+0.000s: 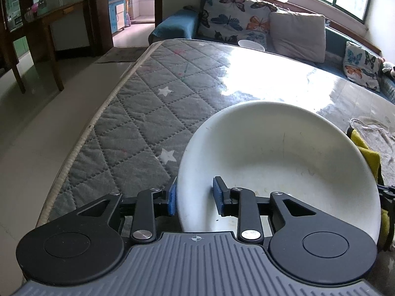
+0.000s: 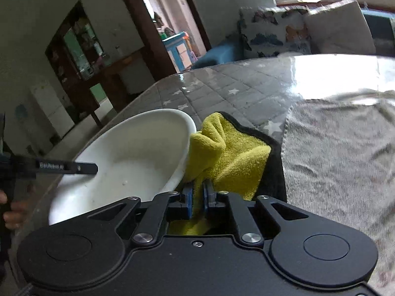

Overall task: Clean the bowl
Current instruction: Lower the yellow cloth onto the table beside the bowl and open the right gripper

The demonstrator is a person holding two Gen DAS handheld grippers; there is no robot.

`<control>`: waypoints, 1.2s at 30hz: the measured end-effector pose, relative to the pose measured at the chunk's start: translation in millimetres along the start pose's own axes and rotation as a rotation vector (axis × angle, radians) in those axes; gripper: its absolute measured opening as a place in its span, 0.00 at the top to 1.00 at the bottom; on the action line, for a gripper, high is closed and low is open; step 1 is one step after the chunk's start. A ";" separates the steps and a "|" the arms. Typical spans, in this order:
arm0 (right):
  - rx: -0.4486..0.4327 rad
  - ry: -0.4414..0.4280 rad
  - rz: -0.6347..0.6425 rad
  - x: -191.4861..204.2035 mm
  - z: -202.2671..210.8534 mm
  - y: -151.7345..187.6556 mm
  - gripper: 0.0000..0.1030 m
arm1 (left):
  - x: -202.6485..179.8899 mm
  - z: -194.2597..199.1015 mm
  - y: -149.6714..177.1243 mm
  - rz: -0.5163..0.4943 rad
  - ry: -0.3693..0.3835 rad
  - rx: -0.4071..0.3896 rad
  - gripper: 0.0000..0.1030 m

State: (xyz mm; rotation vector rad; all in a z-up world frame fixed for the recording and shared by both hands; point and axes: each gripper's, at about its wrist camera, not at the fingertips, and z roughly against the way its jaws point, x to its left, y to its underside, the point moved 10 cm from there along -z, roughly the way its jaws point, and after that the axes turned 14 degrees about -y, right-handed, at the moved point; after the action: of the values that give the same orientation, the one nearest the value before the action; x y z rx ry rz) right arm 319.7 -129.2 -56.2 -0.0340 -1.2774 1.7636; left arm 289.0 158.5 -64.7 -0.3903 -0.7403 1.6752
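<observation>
A large white bowl (image 1: pixel 284 157) is tilted up off the quilted table, and my left gripper (image 1: pixel 195 197) is shut on its near rim, one blue pad outside and one inside. The same bowl (image 2: pixel 128 157) fills the left of the right wrist view, with the left gripper's finger (image 2: pixel 66 168) reaching into it. My right gripper (image 2: pixel 197 197) is shut on a yellow cloth (image 2: pixel 229 153) with a black border, which bunches against the bowl's outer right rim. A strip of that yellow cloth (image 1: pixel 367 155) shows behind the bowl in the left wrist view.
The grey quilted table cover (image 1: pixel 138 113) lies under glossy plastic. A grey towel (image 2: pixel 340 153) lies on the table to the right. A small white cup (image 1: pixel 251 45) stands at the far edge. Cushions (image 1: pixel 297 35) line a bench behind. A person's hand (image 2: pixel 9 212) shows at the left.
</observation>
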 end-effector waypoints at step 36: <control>-0.117 0.291 0.176 51.4 62.6 28.4 0.15 | 18.0 109.4 81.1 0.049 -0.049 -0.137 0.41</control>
State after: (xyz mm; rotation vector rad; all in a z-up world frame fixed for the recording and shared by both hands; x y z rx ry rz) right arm 240.6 -141.0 -25.2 -0.4661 -1.1893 1.7516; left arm 156.3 139.7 -34.6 -0.4677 -0.8909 1.6901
